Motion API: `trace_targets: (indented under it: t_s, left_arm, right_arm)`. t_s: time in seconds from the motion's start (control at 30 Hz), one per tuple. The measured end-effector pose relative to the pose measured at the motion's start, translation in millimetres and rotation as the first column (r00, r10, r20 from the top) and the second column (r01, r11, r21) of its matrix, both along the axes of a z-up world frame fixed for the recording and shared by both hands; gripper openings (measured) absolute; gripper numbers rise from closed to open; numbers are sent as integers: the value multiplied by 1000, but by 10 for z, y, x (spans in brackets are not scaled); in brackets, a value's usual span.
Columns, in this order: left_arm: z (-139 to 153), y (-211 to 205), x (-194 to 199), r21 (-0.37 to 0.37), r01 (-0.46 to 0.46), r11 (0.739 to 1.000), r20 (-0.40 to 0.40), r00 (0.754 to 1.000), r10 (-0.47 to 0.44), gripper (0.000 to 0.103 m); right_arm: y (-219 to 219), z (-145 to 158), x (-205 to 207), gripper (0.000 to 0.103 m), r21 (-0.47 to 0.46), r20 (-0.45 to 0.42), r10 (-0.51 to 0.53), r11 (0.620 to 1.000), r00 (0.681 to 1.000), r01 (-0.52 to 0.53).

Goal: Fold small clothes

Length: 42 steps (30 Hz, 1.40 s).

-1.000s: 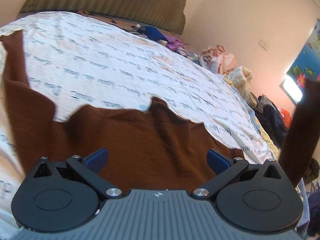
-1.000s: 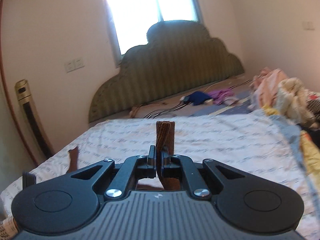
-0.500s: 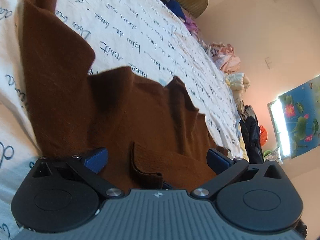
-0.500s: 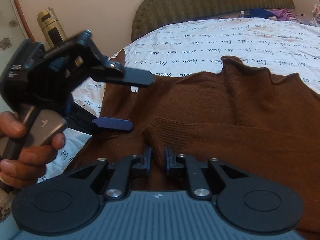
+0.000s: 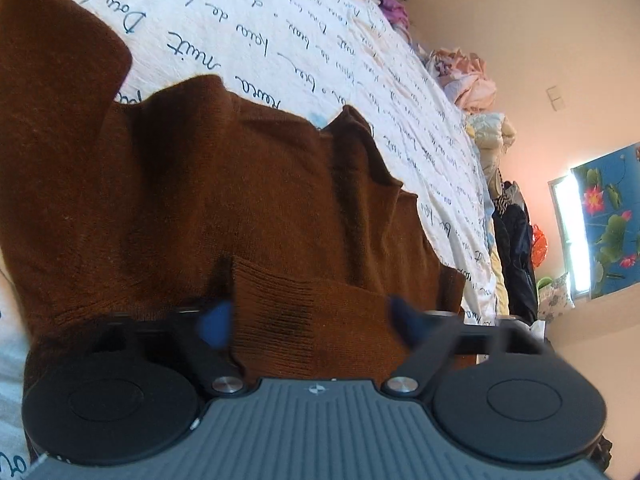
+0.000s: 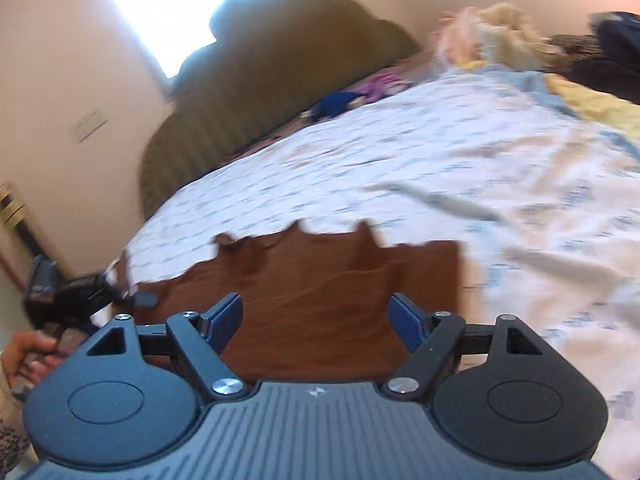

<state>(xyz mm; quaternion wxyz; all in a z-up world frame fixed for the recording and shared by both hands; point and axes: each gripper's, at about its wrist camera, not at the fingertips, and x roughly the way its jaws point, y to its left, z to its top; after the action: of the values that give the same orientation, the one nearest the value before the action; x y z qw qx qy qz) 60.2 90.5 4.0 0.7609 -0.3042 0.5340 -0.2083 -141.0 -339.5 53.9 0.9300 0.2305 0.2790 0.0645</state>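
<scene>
- Bed (image 5: 328, 60) under a white sheet printed with dark cursive script, filling most of both views; olive padded headboard (image 6: 248, 92) at the far end, below a bright window (image 6: 192, 4).
- Brown knit sweater (image 5: 224, 208) spread flat on the near part of the sheet, neck opening toward the far side, one sleeve running up the left edge of the left wrist view.
- Other sleeve folded across the sweater's body, its ribbed cuff (image 5: 276, 300) lying near, right in front of the left tongs.
- Heap of pale pink, cream and yellow clothes (image 5: 476, 92) along the far right edge of the bed; darker garments beyond it, toward the right wall.
- Blue cloth (image 6: 334, 102) and purple cloth just beside it at the foot of the headboard, well apart from the sweater.
- Left tongs (image 5: 308, 320) low over the sweater, jaws closing, blue pads blurred, ribbed cuff between them; no pad seen pressing the knit, so not yet gripping.
- Right tongs (image 6: 316, 316) above the near right part of the sweater, jaws opening wide, nothing held, only flat brown knit behind the gap.
- Person's hand (image 6: 28, 356) on the left tongs' handle at the left rim of the right wrist view, much blurred.
</scene>
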Motion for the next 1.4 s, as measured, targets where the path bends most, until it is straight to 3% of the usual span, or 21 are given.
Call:
trace_targets:
  t_s: [0.03, 0.07, 0.2, 0.43, 0.57, 0.67, 0.73, 0.8, 0.87, 0.97, 1.03, 1.1, 1.13, 1.17, 1.3, 1.33, 1.4]
  left_arm:
    - [-44, 0, 27, -6, 4, 1000, -36, 999, -4, 15]
    - [-101, 18, 30, -25, 1, 1000, -58, 998, -3, 3]
    - [-157, 27, -22, -33, 2, 999, -36, 999, -3, 3]
    - [206, 197, -223, -4, -23, 1000, 122, 992, 23, 3]
    - [349, 434, -335, 35, -64, 997, 172, 983, 57, 3]
    - [311, 585, -370, 53, -99, 994, 168, 982, 89, 3]
    - [234, 615, -370, 114, -108, 988, 168, 982, 88, 3]
    - [88, 642, -357, 105, -108, 989, 131, 987, 94, 3]
    - [-4, 683, -347, 130, -110, 985, 149, 985, 90, 8]
    - [39, 677, -325, 150, -117, 982, 166, 982, 91, 8]
    - [124, 639, -326, 216, -110, 970, 192, 979, 69, 9]
    - [349, 578, -434, 324, -142, 935, 277, 960, 50, 9]
    - [474, 538, -496, 385, -166, 908, 322, 946, 36, 11]
    - [581, 501, -549, 408, -182, 894, 356, 934, 28, 11]
    - [908, 294, -778, 386, -204, 900, 450, 893, 10, 19]
    - [936, 196, -811, 352, -190, 916, 462, 887, 6, 24]
    - [874, 7, -798, 274, -104, 956, 440, 898, -29, 31]
  right_arm:
    - [-93, -20, -22, 80, -4, -12, -28, 1000, 1000, 28]
    - [-177, -42, -44, 80, -11, -20, -55, 998, 998, 54]
    - [-411, -177, -55, 82, -9, -44, -114, 993, 993, 114]
    - [-400, -260, 94, 82, 2, -58, -82, 997, 995, 83]
    - [-376, -243, 193, 83, 3, -52, -69, 998, 996, 70]
    - [-389, -261, 292, 83, 25, -56, -50, 998, 997, 52]
    - [-400, -298, 382, 83, 47, -63, -30, 998, 998, 33]
    - [-401, -354, 486, 83, 75, -87, -16, 997, 996, 23]
    - [-384, -396, 572, 83, 97, -84, 9, 995, 996, 0]
    - [-326, -447, 705, 83, 107, -102, 43, 994, 994, -32]
    - [-315, -507, 799, 81, 106, -130, 51, 994, 990, -38]
    - [-317, -571, 867, 57, 113, -154, 70, 992, 986, -53]
    - [-318, -598, 887, 34, 106, -169, 64, 993, 984, -47]
    - [-326, -619, 893, 19, 104, -175, 56, 994, 983, -38]
    - [-302, -620, 905, 10, 86, -165, 78, 994, 983, -65]
    - [-285, -604, 902, 9, 72, -160, 80, 995, 984, -70]
    - [-257, -543, 896, 8, 52, -143, 80, 996, 987, -73]
